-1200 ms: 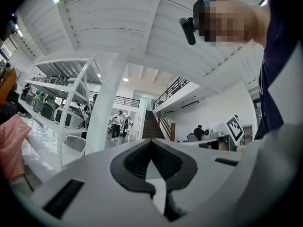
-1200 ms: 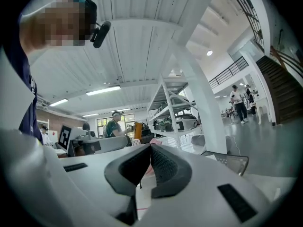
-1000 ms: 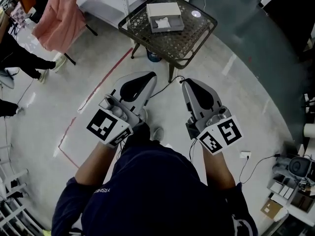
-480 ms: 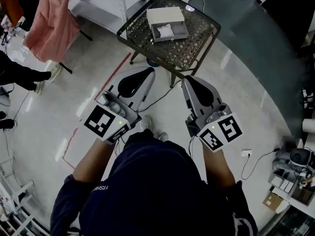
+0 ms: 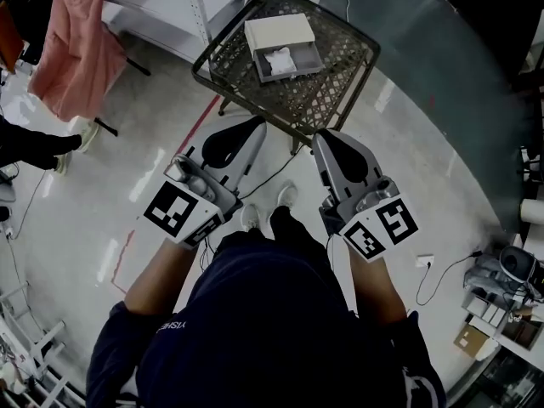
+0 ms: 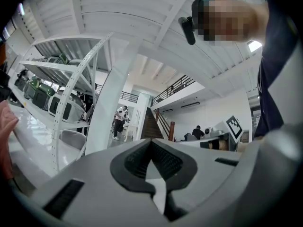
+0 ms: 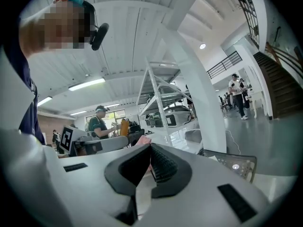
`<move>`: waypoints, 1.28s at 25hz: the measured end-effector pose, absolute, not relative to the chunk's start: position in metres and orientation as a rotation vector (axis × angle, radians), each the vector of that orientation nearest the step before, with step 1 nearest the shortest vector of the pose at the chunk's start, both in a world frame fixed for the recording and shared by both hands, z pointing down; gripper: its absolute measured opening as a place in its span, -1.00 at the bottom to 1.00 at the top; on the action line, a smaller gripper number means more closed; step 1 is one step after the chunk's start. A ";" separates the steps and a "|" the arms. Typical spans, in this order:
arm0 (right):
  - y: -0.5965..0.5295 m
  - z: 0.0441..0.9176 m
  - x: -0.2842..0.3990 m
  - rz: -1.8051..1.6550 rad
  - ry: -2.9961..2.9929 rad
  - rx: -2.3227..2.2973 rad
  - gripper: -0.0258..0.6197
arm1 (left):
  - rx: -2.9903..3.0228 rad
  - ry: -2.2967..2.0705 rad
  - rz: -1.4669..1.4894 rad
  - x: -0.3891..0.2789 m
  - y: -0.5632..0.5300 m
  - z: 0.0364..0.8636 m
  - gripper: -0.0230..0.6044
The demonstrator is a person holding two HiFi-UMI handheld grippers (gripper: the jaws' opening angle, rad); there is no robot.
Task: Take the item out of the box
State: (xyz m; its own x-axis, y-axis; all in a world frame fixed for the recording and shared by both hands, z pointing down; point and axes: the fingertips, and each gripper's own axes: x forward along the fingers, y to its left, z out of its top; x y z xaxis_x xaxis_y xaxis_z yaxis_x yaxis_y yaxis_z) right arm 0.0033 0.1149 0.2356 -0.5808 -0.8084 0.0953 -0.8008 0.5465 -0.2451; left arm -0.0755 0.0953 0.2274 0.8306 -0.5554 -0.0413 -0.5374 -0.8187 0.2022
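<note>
There are 2 claws, 1 box, 1 item and 1 desk. The left claw (image 5: 257, 127) has its jaws together with nothing between them, as its own view shows (image 6: 151, 141). The right claw (image 5: 318, 137) is likewise closed and empty (image 7: 150, 146). Both point level toward the desk (image 5: 333, 68), their tips just short of its near rim and apart from it. Each carries 1 marker cube, 2 in all, the left cube (image 5: 181, 215) and the right cube (image 5: 380, 229). The box (image 5: 279, 31) sits on the far half of the desk, cream on top, with its tray pulled out toward the person. The item (image 5: 280, 58), white and crumpled-looking, lies inside that tray. The desk is a dark wire-mesh top on thin legs. It stands on a glossy pale floor (image 5: 119, 185) crossed by 1 red tape line (image 5: 201, 119), with a darker floor band to the right. The person's 2 shoes (image 5: 250, 217) show between the arms. A pink cloth (image 5: 72, 53) hangs at the upper left beside a white rack (image 5: 166, 7). The gripper views show a tall white hall with a staircase (image 6: 150, 126).
</note>
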 end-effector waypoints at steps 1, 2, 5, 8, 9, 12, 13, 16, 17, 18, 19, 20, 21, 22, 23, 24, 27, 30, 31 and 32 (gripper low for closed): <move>0.107 0.238 0.007 -0.415 2.735 -1.427 -0.84 | 2.828 -0.848 -0.134 -0.072 0.089 0.231 -0.91; 0.100 0.240 0.012 -0.420 2.732 -1.429 -0.84 | 2.826 -0.846 -0.120 -0.069 0.081 0.235 -0.91; 0.075 0.248 0.028 -0.441 2.723 -1.426 -0.84 | 2.809 -0.866 -0.116 -0.054 0.057 0.241 -0.91; 0.047 0.257 0.047 -0.462 2.727 -1.408 -0.84 | 2.795 -0.888 -0.099 -0.034 0.029 0.248 -0.91; 0.037 0.260 0.053 -0.469 2.732 -1.399 -0.84 | 2.790 -0.895 -0.086 -0.028 0.019 0.251 -0.91; 0.009 0.268 0.070 -0.490 2.754 -1.365 -0.84 | 2.771 -0.923 -0.051 -0.010 -0.008 0.261 -0.91; 0.001 0.270 0.076 -0.499 2.763 -1.351 -0.84 | 2.764 -0.937 -0.049 -0.003 -0.017 0.263 -0.91; -0.024 0.281 0.094 -0.525 2.789 -1.314 -0.84 | 2.741 -0.969 -0.028 0.017 -0.041 0.275 -0.91; -0.034 0.286 0.099 -0.533 2.797 -1.307 -0.84 | 2.730 -0.981 -0.024 0.022 -0.051 0.280 -0.91; -0.044 0.292 0.104 -0.543 2.804 -1.301 -0.84 | 2.718 -0.993 -0.019 0.026 -0.060 0.285 -0.91; -0.054 0.298 0.108 -0.555 2.811 -1.297 -0.84 | 2.707 -1.003 -0.012 0.029 -0.068 0.290 -0.91; -0.063 0.304 0.110 -0.568 2.818 -1.295 -0.84 | 2.697 -1.014 -0.004 0.031 -0.076 0.295 -0.91; -0.070 0.309 0.112 -0.582 2.826 -1.292 -0.84 | 2.687 -1.023 0.006 0.033 -0.083 0.300 -0.91; -0.077 0.315 0.113 -0.596 2.833 -1.289 -0.84 | 2.676 -1.030 0.016 0.034 -0.089 0.305 -0.91; -0.083 0.320 0.114 -0.610 2.839 -1.286 -0.84 | 2.666 -1.036 0.027 0.035 -0.094 0.309 -0.91; -0.089 0.325 0.115 -0.624 2.847 -1.284 -0.84 | 2.656 -1.041 0.035 0.035 -0.098 0.314 -0.91; -0.106 0.341 0.116 -0.665 2.871 -1.280 -0.84 | 2.623 -1.057 0.059 0.036 -0.111 0.325 -0.91; -0.123 0.358 0.118 -0.711 2.884 -1.295 -0.84 | 2.595 -1.067 0.086 0.036 -0.122 0.335 -0.91; -0.129 0.365 0.119 -0.728 2.886 -1.307 -0.84 | 2.590 -1.065 0.093 0.035 -0.126 0.340 -0.91; -0.136 0.375 0.119 -0.749 2.888 -1.321 -0.84 | 2.584 -1.060 0.102 0.034 -0.130 0.346 -0.91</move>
State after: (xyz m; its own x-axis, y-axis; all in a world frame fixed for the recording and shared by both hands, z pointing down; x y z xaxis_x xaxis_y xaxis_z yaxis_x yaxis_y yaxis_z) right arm 0.1188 -0.1358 0.3746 -0.6661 -0.6863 0.2921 -0.7417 0.5685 -0.3559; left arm 0.0344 -0.1302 0.3461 0.7184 -0.6679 0.1944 -0.6927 -0.6615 0.2872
